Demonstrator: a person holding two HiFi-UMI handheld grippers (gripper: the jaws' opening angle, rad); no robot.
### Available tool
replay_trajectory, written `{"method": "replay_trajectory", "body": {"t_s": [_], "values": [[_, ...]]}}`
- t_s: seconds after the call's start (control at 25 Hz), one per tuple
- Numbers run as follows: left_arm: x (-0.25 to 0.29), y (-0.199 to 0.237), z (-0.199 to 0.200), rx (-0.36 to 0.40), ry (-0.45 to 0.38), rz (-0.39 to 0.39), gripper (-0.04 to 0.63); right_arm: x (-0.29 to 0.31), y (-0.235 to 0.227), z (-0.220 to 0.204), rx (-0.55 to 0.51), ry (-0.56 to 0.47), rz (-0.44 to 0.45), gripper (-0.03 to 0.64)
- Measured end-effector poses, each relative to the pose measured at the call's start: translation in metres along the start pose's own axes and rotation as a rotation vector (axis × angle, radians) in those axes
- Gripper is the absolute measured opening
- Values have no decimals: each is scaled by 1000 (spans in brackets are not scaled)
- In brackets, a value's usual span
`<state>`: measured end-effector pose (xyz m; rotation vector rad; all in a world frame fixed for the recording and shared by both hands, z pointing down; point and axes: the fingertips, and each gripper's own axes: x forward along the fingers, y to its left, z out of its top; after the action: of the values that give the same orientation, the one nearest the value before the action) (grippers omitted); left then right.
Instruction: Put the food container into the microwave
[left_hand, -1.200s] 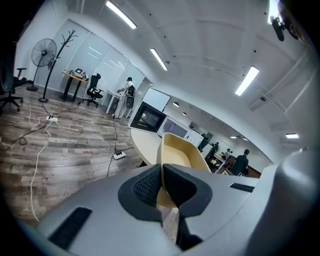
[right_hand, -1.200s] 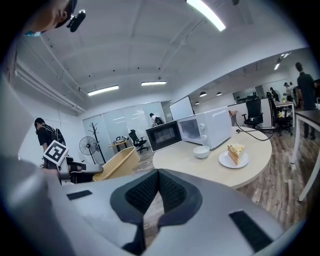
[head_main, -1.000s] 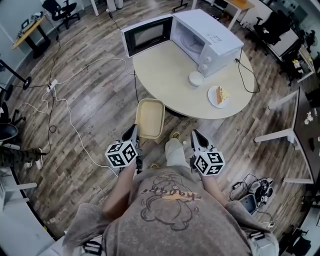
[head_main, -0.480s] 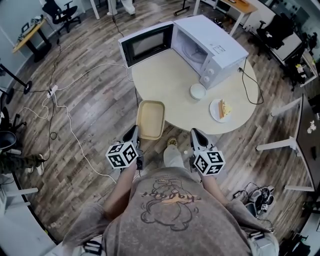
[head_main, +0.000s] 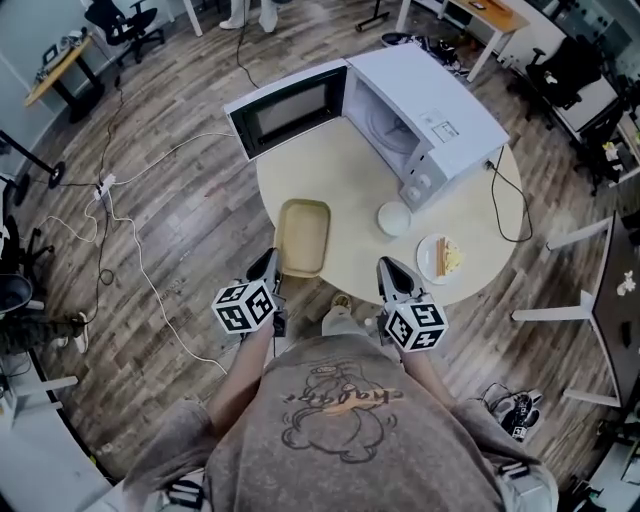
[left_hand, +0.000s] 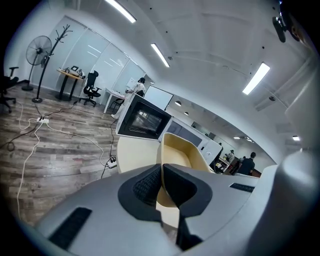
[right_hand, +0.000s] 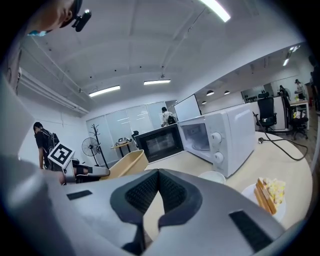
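– Count of each thing?
– One food container (head_main: 302, 235), its near rim pinched by the left gripper (head_main: 268, 262). One open microwave (head_main: 425, 110) beyond. One bowl (head_main: 394, 217) and one plate (head_main: 430, 262) ahead of the right gripper (head_main: 385, 268), closed on nothing.
– Surface? Room?
– Round pale table (head_main: 340, 170), wood floor (head_main: 180, 200), office.

A round beige table (head_main: 335, 175) stands on wood-plank floor (head_main: 190, 190), an office chair (head_main: 122, 22) beyond, strip lights (left_hand: 257, 77) overhead.
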<state>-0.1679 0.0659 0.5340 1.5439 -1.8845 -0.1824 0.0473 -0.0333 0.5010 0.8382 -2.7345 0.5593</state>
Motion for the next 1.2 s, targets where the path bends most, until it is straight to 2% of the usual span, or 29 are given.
{"method": "replay_trajectory", "body": {"t_s": [0.36, 0.64, 0.92, 1.2], "values": [[69, -17, 34, -17, -15, 27, 40, 60, -44, 37, -67, 27, 72, 2], [97, -23, 54, -12, -32, 51, 40, 80, -71, 49, -84, 36, 98, 2], [120, -24, 67, 7, -7, 26, 40, 84, -93, 55, -65, 25, 42, 2], [148, -26, 77, 49, 56, -48, 40, 82, -102, 62, -27, -6, -60, 2]]}}
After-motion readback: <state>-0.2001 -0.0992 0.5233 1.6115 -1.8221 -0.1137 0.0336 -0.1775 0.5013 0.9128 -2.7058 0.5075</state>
